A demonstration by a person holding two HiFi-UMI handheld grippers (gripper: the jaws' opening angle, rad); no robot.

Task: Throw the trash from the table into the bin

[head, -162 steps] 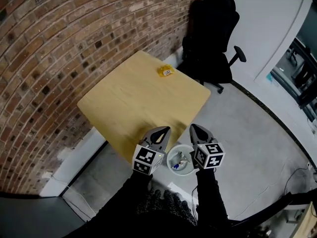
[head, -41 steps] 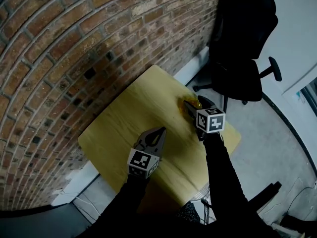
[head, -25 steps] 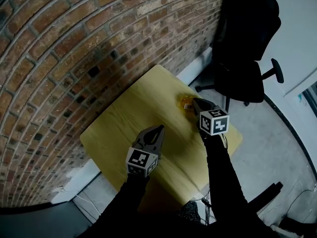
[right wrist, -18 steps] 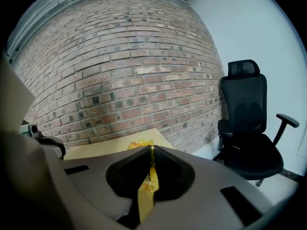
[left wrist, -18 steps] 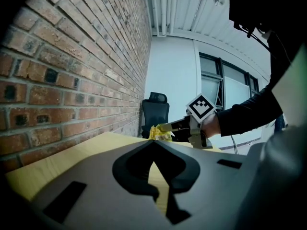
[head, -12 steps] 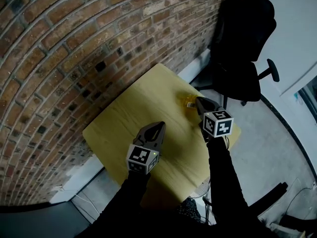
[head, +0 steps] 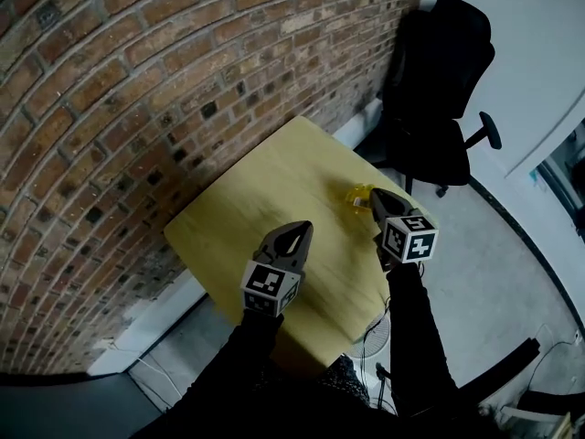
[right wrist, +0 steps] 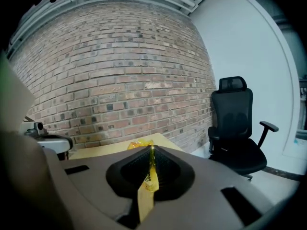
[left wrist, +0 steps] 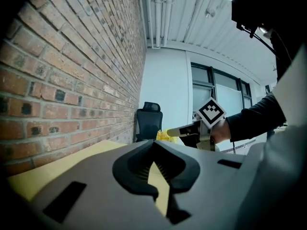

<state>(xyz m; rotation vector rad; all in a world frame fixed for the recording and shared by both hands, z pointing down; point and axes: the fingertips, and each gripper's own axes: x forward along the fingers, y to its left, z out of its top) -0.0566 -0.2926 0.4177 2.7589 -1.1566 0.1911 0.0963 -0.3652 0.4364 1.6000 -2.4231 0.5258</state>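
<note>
A crumpled yellow wrapper (head: 357, 195) hangs over the far right part of the wooden table (head: 260, 186), pinched in my right gripper (head: 373, 193). In the right gripper view the jaws (right wrist: 151, 150) are shut on the wrapper (right wrist: 140, 144), and a yellow strip runs down between the pads. My left gripper (head: 302, 229) hovers over the table's near part, shut, with nothing in it (left wrist: 154, 145). The left gripper view shows the right gripper (left wrist: 169, 133) with the wrapper (left wrist: 163, 136) at its tip. The white wire bin (head: 371, 335) peeks out below the table's near edge.
A brick wall (head: 137, 80) runs along the table's left side. A black office chair (head: 439, 90) stands beyond the table's far corner on the grey floor (head: 494, 273). The chair also shows in the right gripper view (right wrist: 237, 123).
Both grippers have risen and drawn back toward the table's near side. The yellow wrapper has come along in the shut right gripper.
</note>
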